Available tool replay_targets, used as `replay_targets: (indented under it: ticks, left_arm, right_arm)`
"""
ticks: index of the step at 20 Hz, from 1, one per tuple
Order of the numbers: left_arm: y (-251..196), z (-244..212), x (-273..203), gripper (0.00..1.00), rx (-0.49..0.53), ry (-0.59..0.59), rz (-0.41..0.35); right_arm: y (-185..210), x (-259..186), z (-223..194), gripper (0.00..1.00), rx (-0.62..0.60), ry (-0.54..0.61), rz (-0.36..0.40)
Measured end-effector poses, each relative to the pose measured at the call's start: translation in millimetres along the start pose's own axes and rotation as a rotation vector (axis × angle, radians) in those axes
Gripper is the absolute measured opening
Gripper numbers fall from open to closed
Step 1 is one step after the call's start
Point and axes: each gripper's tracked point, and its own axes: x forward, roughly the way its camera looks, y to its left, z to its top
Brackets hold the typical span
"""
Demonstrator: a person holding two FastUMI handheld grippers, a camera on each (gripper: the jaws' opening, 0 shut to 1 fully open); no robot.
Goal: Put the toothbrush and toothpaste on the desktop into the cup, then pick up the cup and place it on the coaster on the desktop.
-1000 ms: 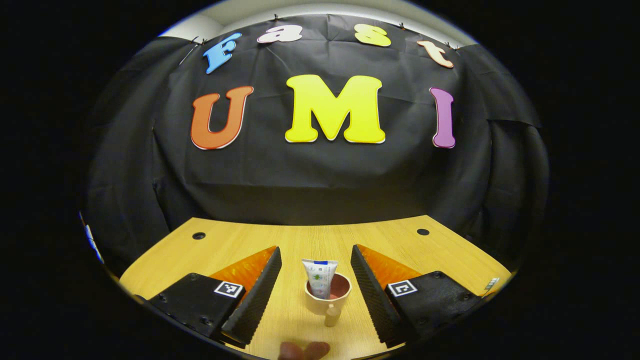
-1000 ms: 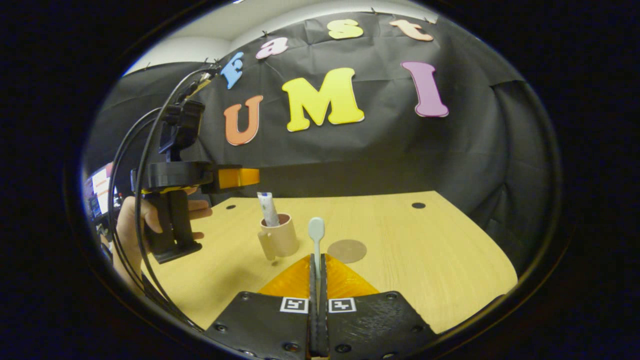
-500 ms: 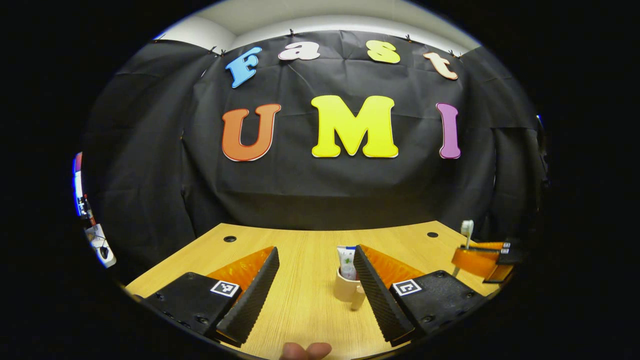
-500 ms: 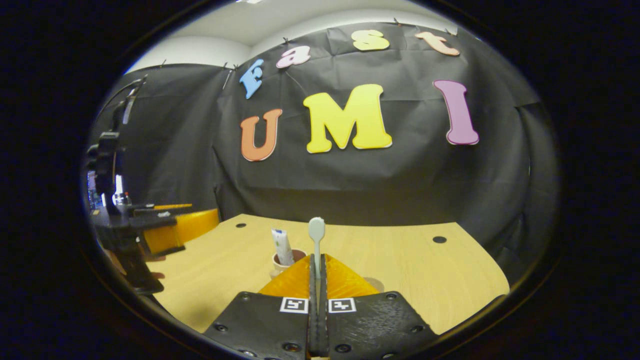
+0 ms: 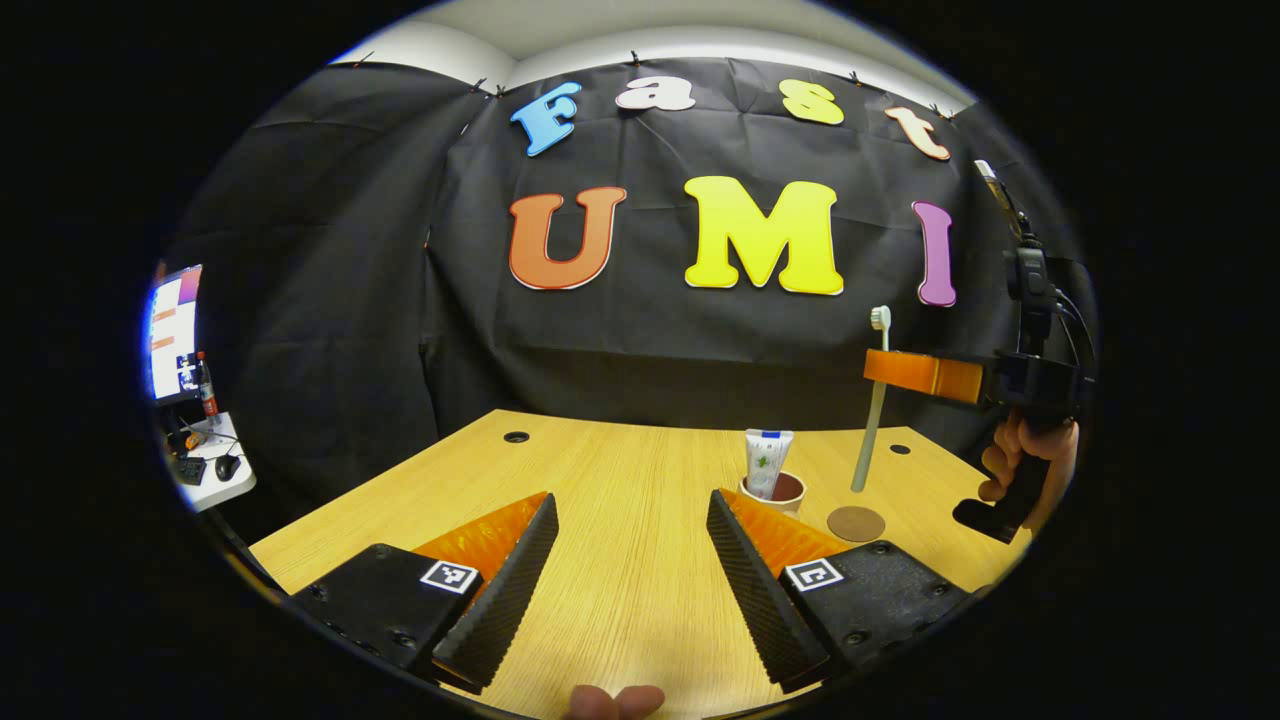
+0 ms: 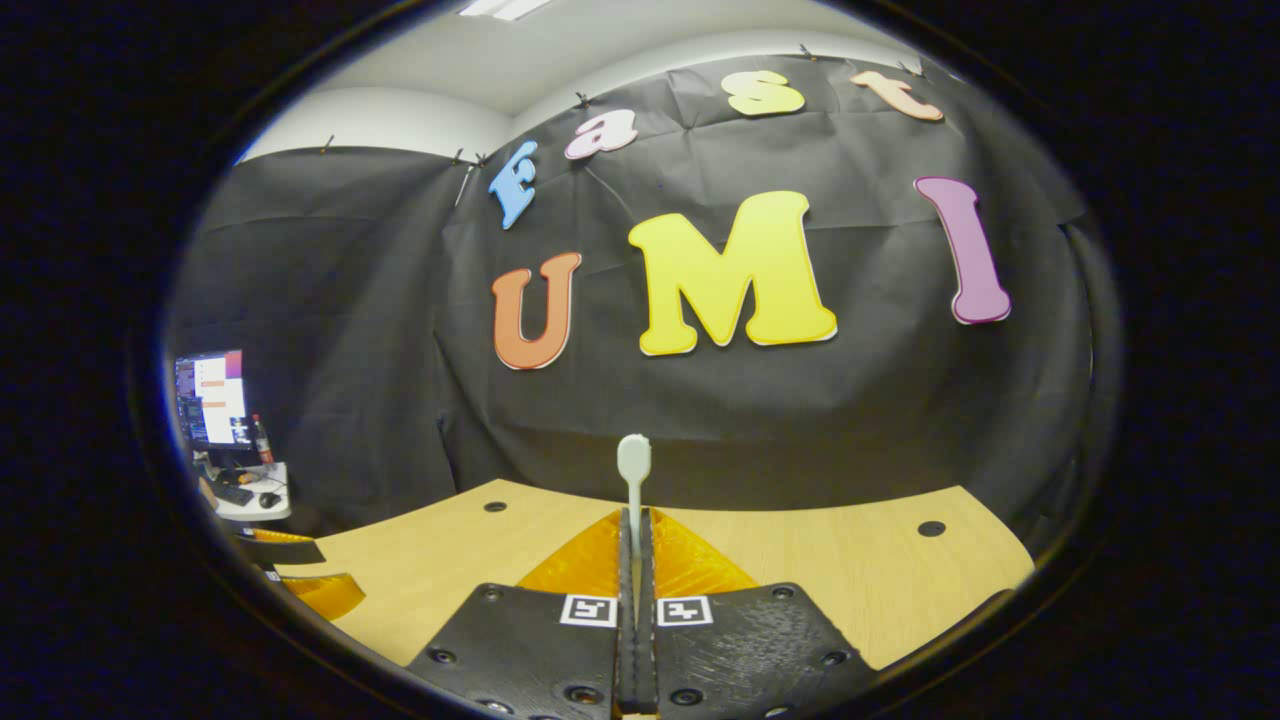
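Note:
The beige cup (image 5: 783, 493) stands on the wooden desktop (image 5: 620, 480) with the white toothpaste tube (image 5: 768, 462) upright inside it. Just right of the cup lies the round brown coaster (image 5: 856, 523). My left gripper (image 5: 630, 510) is open and empty, low over the table, with the cup beyond its right finger. My right gripper (image 5: 885, 368) hangs above the coaster, shut on the pale toothbrush (image 5: 870, 430), which stands upright with its lower end near the cup's right side. In the right gripper view the toothbrush head (image 6: 634, 455) rises from my shut right gripper (image 6: 635, 515).
A hand (image 5: 1020, 450) holds the right gripper's grip at the table's right edge. A side desk with a monitor (image 5: 175, 330) stands far left. The table has small round holes (image 5: 516, 437) near its back edge. The left gripper's fingers (image 6: 320, 590) show low at left.
My left gripper drew back and turned left, away from the cup. My right gripper rose with the toothbrush, and the cup dropped out of its view.

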Motion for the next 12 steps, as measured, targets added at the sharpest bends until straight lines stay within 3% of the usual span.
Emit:
replay_targets:
  ticks: [5,12]
  left_arm:
    - [18.6,-5.3,-1.4,0.95,0.004,-0.001,0.018]
    - [24.1,-12.0,-0.8,0.96,-0.002,0.012,0.015]
  right_arm:
    - [10.6,39.2,-6.4,0.0,0.002,-0.019,-0.017]
    - [16.3,72.6,-41.9,0.0,0.006,0.041,-0.017]
